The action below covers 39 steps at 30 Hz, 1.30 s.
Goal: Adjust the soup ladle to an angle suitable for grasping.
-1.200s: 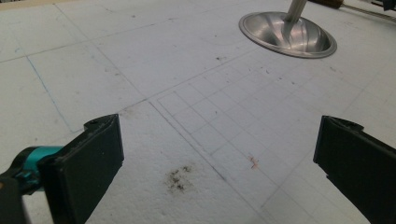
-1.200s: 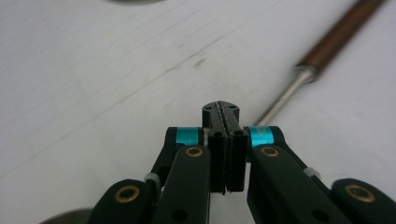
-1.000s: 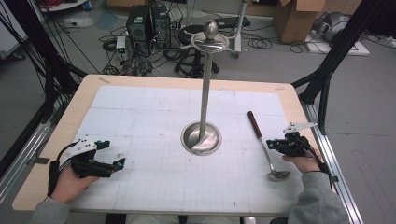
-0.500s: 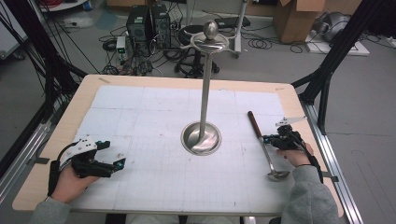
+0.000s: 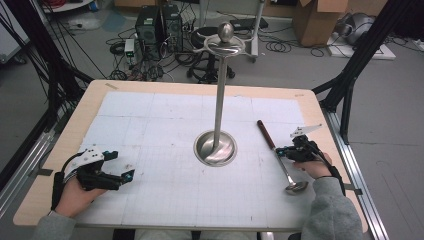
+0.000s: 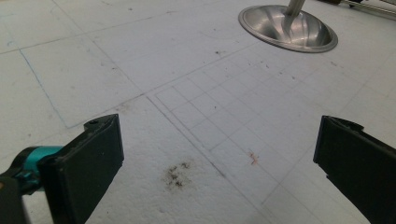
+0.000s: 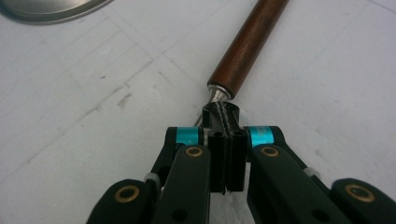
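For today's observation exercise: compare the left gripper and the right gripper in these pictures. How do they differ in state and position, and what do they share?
The left gripper has its jaws wide apart over bare foam board, holding nothing; the right gripper has its jaws shut on the ladle, on the metal shaft just below the wooden handle. The left gripper sits far from the steel stand, near the table's left edge; the right sits near the right edge. Both are black, hand-held, low over the board.

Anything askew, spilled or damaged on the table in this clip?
Nothing serious. The white mat has a small dark smudge and a faint reddish mark between the left gripper's open jaws. The stand is upright; the ladle lies flat.
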Tool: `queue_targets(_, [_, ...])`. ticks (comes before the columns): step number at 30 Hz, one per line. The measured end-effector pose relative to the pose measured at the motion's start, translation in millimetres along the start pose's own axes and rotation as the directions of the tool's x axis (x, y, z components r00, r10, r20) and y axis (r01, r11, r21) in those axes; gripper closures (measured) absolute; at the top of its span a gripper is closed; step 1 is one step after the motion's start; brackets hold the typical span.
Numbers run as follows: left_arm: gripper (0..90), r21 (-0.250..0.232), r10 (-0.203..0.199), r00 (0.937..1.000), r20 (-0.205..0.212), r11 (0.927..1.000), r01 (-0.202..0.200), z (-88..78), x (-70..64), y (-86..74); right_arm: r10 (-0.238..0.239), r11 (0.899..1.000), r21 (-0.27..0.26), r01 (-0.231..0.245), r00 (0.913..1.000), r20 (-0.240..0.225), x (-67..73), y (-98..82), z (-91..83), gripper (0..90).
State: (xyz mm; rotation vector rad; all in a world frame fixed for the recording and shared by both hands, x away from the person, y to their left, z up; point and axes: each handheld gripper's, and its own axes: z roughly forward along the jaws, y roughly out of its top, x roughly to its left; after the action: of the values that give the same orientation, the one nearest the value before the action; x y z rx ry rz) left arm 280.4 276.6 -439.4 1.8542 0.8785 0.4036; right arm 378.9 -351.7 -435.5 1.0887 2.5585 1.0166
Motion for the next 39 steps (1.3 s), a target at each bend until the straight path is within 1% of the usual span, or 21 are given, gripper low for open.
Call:
queue_targets(6, [2.2,0.001,0.000,1.0000,-0.001,1.0000,0.000,-0.2,-0.2,0.0,-0.037,0.999,0.012,0.038,0.9973,-0.064,4.5,2.7,2.3,90.0])
queue_targets(10, [2.2,-0.001,0.000,1.0000,0.001,1.0000,0.000,-0.1,-0.1,0.0,-0.077,0.996,0.036,0.081,0.9916,-0.104,11.8,8.7,4.9,90.0])
queue_targets(14, [2.2,-0.001,0.001,1.0000,0.000,1.0000,-0.001,-0.4,-0.2,0.1,-0.128,0.989,0.059,0.138,0.9796,-0.155,21.3,15.1,10.0,90.0])
queue_targets(16, [2.2,-0.002,0.000,1.0000,-0.001,1.0000,0.000,-0.5,-0.3,0.1,-0.141,0.986,0.067,0.156,0.9722,-0.187,25.3,16.5,12.3,90.0])
queue_targets(17, [2.2,-0.002,0.000,1.0000,-0.001,1.0000,0.000,-0.5,-0.3,0.1,-0.148,0.984,0.073,0.164,0.9716,-0.185,26.2,17.2,12.9,90.0])
queue_targets(19, [2.2,-0.001,0.001,1.0000,0.000,1.0000,-0.001,-0.4,-0.2,0.1,-0.145,0.984,0.075,0.161,0.9729,-0.180,26.9,18.6,12.2,90.0])
queue_targets(20, [2.2,-0.001,0.001,1.0000,0.000,1.0000,-0.001,-0.4,-0.2,0.1,-0.151,0.983,0.073,0.166,0.9736,-0.171,27.3,19.9,11.7,90.0])
queue_targets(22, [2.2,-0.002,-0.001,1.0000,-0.001,1.0000,0.001,-0.2,-0.2,0.0,-0.139,0.986,0.066,0.150,0.9790,-0.149,29.3,22.6,10.8,90.0])
queue_targets(24, [2.2,0.003,0.002,1.0000,0.000,1.0000,-0.002,-0.4,-0.1,0.1,-0.118,0.991,0.056,0.125,0.9866,-0.113,30.6,25.6,9.7,90.0])
queue_targets(25, [2.2,0.000,0.001,1.0000,-0.002,1.0000,-0.001,-0.1,-0.2,0.0,-0.111,0.992,0.046,0.116,0.9887,-0.100,30.1,26.6,9.5,90.0])
queue_targets(26, [2.2,0.001,0.001,1.0000,-0.001,1.0000,-0.001,-0.1,-0.2,0.0,-0.089,0.994,0.049,0.094,0.9920,-0.089,30.9,28.2,8.2,90.0])
queue_targets(27, [2.2,0.001,-0.001,1.0000,-0.001,1.0000,0.001,0.1,-0.3,-0.1,-0.087,0.995,0.049,0.091,0.9929,-0.081,31.5,29.5,8.3,90.0])
queue_targets(30, [2.2,0.003,0.000,1.0000,0.000,1.0000,0.000,0.4,-0.2,-0.3,-0.097,0.994,0.047,0.100,0.9930,-0.067,32.5,32.7,11.4,90.0])
queue_targets(33, [2.2,0.004,0.000,1.0000,0.001,1.0000,0.000,0.3,-0.3,-0.3,-0.123,0.990,0.067,0.127,0.9908,-0.056,33.0,36.0,18.0,90.0])
queue_targets(35, [2.2,0.003,-0.001,1.0000,0.001,1.0000,0.001,0.3,-0.2,-0.2,-0.127,0.989,0.072,0.130,0.9909,-0.045,32.9,38.6,22.1,90.0])
queue_targets(38, [2.2,0.005,-0.001,1.0000,0.002,1.0000,0.001,0.2,0.0,-0.2,-0.111,0.992,0.060,0.113,0.9930,-0.042,32.3,41.6,27.2,90.0])
queue_targets(39, [2.2,0.005,-0.002,1.0000,0.003,1.0000,0.002,0.3,0.0,-0.3,-0.107,0.992,0.069,0.110,0.9935,-0.039,31.9,41.7,29.1,90.0])
